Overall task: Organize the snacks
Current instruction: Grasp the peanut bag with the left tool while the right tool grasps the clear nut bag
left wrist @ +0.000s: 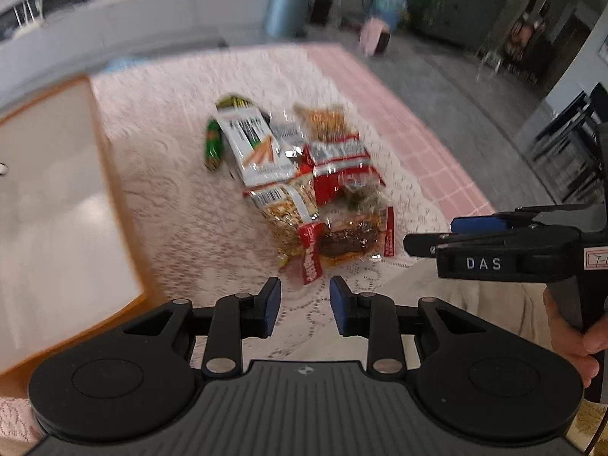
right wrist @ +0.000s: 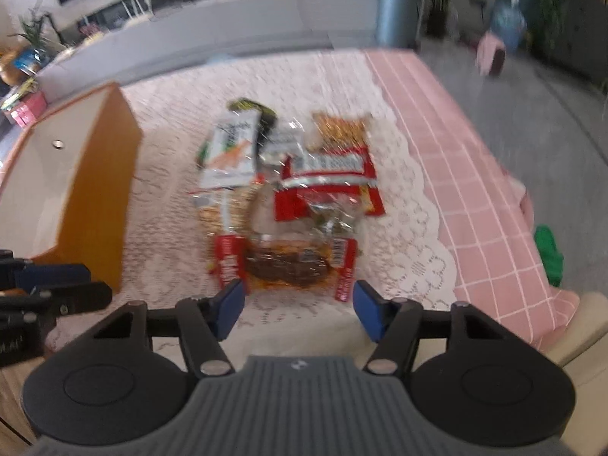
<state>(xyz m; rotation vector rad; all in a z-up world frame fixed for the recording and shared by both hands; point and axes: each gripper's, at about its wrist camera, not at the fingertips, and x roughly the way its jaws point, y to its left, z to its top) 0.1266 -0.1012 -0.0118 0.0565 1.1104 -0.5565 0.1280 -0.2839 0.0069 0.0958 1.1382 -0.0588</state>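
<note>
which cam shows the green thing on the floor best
The right wrist view: the green object lies on the grey floor beyond the pink checked cloth's edge, blurred but whole. The left wrist view does not show it at all.

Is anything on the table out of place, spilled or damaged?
Nothing looks spilled or torn, though the pictures are blurred. The snack packets lie in a loose, overlapping heap on the lace cloth, not yet sorted. The wooden box stands apart to their left. Both grippers are empty.
</note>
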